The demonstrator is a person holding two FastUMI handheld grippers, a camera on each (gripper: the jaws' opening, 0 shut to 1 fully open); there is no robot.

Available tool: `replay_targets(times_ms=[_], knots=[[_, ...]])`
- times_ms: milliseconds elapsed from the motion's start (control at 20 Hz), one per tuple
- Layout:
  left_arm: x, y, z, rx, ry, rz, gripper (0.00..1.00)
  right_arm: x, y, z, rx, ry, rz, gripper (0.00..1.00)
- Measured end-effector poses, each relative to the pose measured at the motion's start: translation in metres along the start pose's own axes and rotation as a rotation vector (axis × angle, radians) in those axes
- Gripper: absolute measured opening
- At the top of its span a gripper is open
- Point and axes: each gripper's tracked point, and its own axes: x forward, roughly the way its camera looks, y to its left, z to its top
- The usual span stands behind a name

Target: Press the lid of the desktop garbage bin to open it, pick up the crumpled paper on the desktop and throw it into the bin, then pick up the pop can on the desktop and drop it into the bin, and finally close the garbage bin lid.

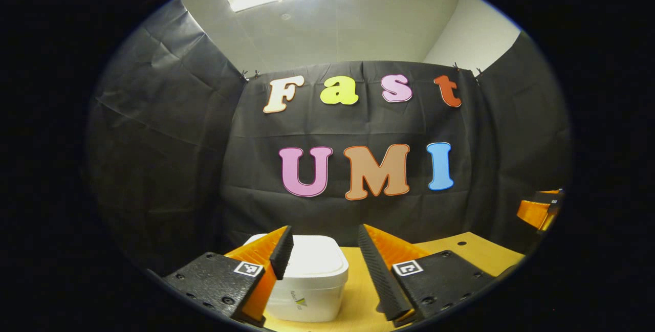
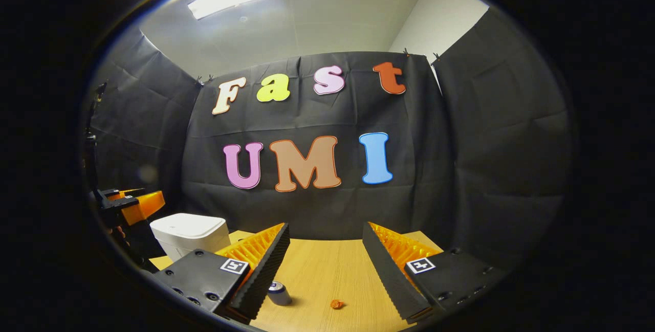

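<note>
On the desk (image 2: 327, 265) stand one white bin (image 2: 189, 235) with its lid down, one can (image 2: 279, 292) and one small orange paper ball (image 2: 336, 304). The left gripper (image 1: 323, 242) and the right gripper (image 2: 326, 242), two in all, both have their fingers apart and hold nothing.

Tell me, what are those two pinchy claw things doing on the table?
A person holds two grippers over a light wooden table. The left gripper hangs open above the white plastic bin, whose lid is down. The right gripper is open too, aimed at a small silver pop can and a tiny orange crumpled paper lying on the table. Neither gripper holds anything.
</note>
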Motion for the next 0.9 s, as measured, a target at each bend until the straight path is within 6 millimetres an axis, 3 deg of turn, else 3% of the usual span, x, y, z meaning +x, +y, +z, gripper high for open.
replay_targets(times_ms=[50, 200, 450, 600, 900], knots=[[0.003, 0.002, -0.001, 0.011, 0.003, 0.003, 0.66, 0.000, 0.001, -0.001, 0.002, 0.002, -0.003, 0.96], [0.011, 0.008, -0.011, 0.014, 0.030, 0.012, 0.58, -0.002, 0.003, -0.002, -0.004, 0.006, -0.012, 0.96], [0.026, 0.024, -0.031, 0.015, 0.052, 0.046, 0.19, -0.007, 0.006, -0.002, -0.055, 0.007, -0.035, 0.96], [0.035, 0.037, -0.049, 0.040, 0.072, 0.068, 0.02, -0.010, 0.006, -0.003, -0.062, 0.014, -0.051, 0.96], [0.047, 0.060, -0.095, 0.072, 0.169, 0.104, 0.00, -0.017, -0.003, -0.007, -0.072, 0.030, -0.106, 0.96]])
